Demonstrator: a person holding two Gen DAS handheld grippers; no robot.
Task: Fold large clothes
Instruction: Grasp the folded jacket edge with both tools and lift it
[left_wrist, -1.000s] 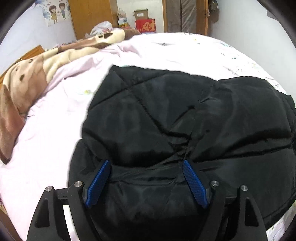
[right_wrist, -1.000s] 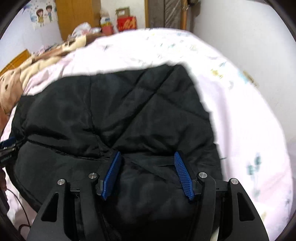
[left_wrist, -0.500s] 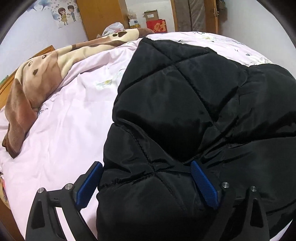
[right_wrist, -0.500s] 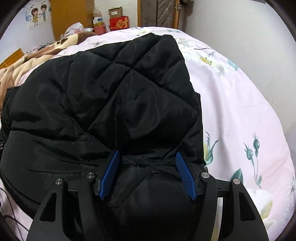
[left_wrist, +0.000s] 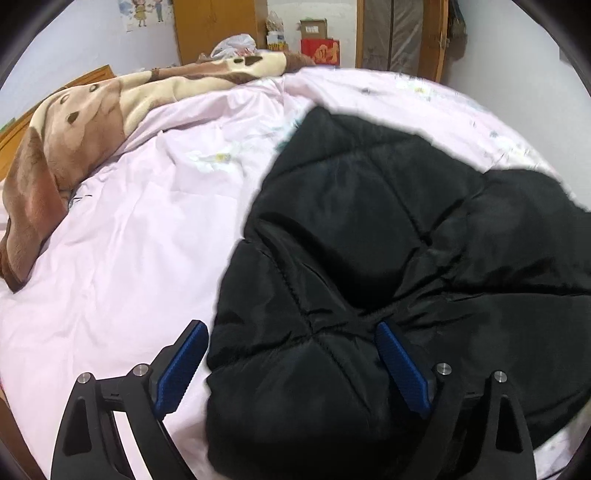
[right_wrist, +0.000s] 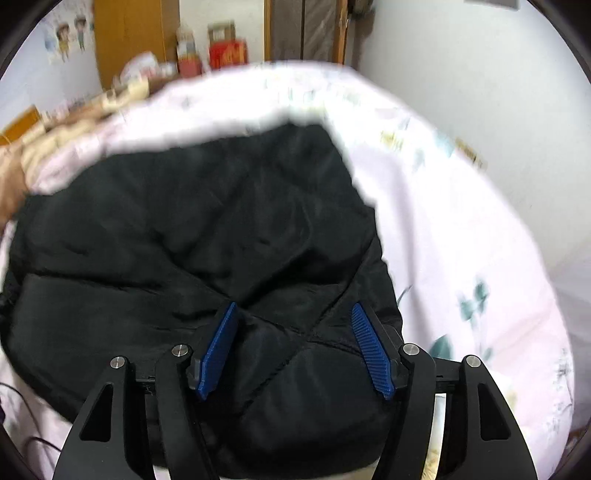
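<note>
Two tongs, left (left_wrist: 291, 363) and right (right_wrist: 293, 347), are standing spread, having just been opening, each straddling black quilted jacket (left_wrist: 388, 258) bulk, gripping nothing. Jacket is lying folded on bed (left_wrist: 129, 240). Step: releasing fold. Next: regripping an edge.

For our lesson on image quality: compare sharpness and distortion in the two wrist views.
Left wrist view: fairly sharp, jacket edges slightly smeared, bedsheet bowed by the fisheye. Right wrist view: motion-blurred throughout, jacket outline and floral sheet soft; only the blue fingers stay crisp.
</note>
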